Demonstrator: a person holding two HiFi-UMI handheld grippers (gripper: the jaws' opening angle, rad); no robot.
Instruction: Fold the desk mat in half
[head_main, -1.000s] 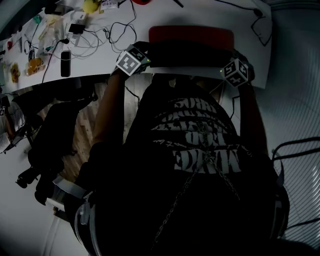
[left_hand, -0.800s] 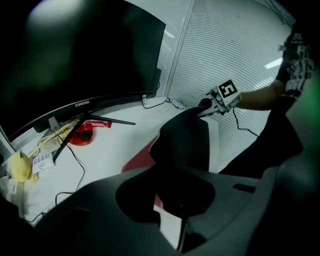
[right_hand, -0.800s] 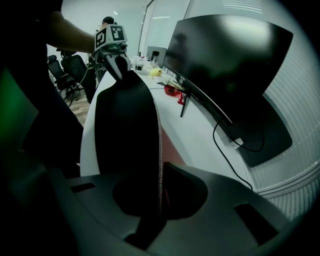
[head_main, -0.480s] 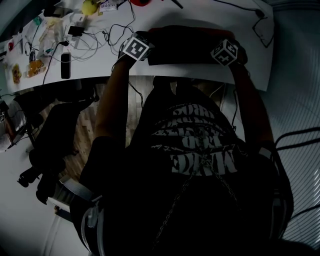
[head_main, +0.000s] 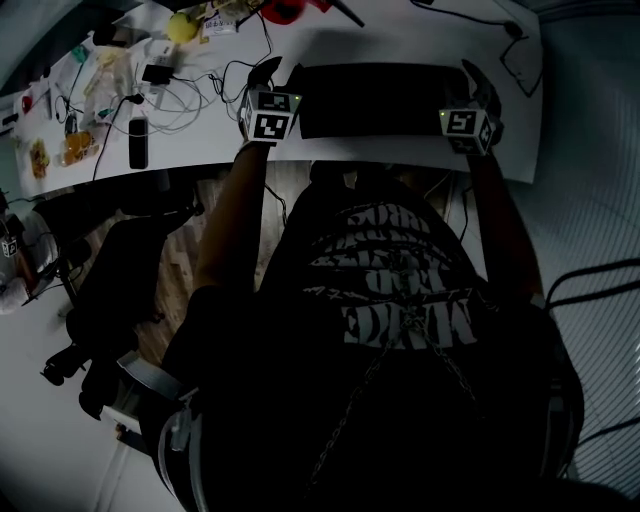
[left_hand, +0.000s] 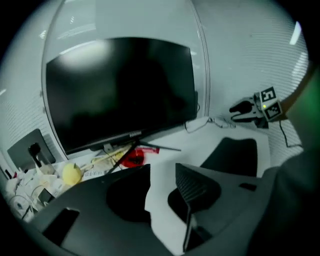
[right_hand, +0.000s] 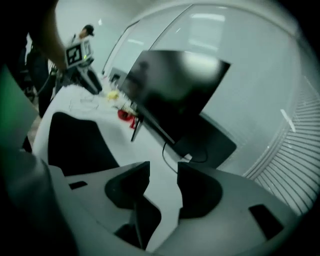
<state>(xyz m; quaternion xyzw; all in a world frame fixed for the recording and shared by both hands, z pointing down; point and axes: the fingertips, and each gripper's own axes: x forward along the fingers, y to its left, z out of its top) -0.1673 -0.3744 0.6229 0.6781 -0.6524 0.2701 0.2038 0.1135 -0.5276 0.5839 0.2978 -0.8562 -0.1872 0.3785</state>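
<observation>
Looking down from the head view, I see the desk mat (head_main: 380, 100) as a black rectangle in the upper middle of the frame, lying flat on the white desk (head_main: 200, 145). It seems to be folded in two, but the picture is dark and I cannot make out the layers with certainty.

The left gripper (left_hand: 162, 169) is just beside the left short edge of the mat, and the right gripper (right_hand: 164, 167) is just beside the right short edge, so the mat lies between them. Neither of them touches the mat.

In the left gripper view the jaws have just been opening and now stand apart. Between them only the white desk surface shows, so this gripper carries nothing. The mat shows at the right of that frame, and the monitor (left_hand: 120, 90) fills the upper left.

In the right gripper view the jaws have also just been opening and stand apart, with only bare desk between them. The mat shows at the left of that frame.

Loose cables (head_main: 215, 75) and a yellow round thing (head_main: 180, 27) lie at the upper left of the head view, well apart from the mat.
</observation>
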